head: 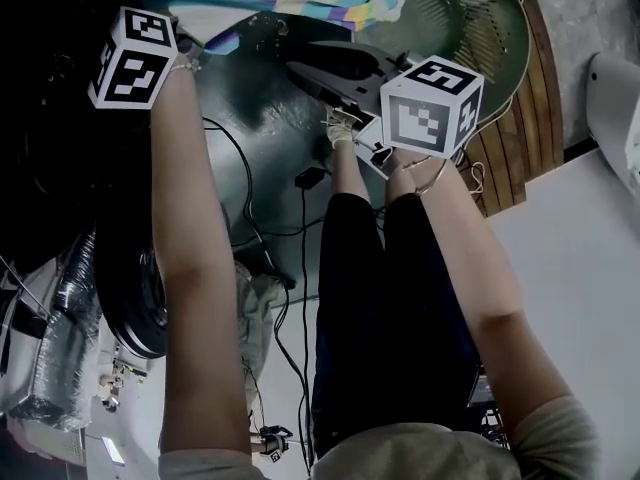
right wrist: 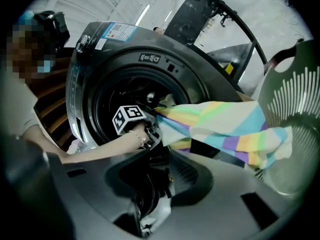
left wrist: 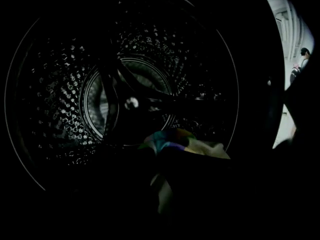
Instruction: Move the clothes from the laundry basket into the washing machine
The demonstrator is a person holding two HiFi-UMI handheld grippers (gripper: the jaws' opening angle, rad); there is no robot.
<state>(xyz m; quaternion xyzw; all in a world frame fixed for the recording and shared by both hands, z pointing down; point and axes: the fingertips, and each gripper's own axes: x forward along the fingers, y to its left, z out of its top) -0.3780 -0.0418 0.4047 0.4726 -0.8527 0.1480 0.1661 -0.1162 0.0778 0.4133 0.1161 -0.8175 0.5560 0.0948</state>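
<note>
Rainbow-striped cloth (right wrist: 225, 124) stretches from the laundry basket (right wrist: 295, 99) to the mouth of the washing machine drum (left wrist: 65, 84), clamped tight in the left tool (right wrist: 155, 119). It is best carried deep before release, so the trailing end follows inside. The right tool (head: 300, 68) hangs half-spread, empty.

A dark grey front-loading washing machine (right wrist: 100, 59) stands far left. At its round opening the left gripper (right wrist: 155, 121) clamps a pastel rainbow-striped cloth (right wrist: 225, 129), which stretches right to a grey-green slatted plastic laundry basket (right wrist: 295, 114). Nearest, the right gripper (right wrist: 155, 184) has its jaws apart and empty.
</note>
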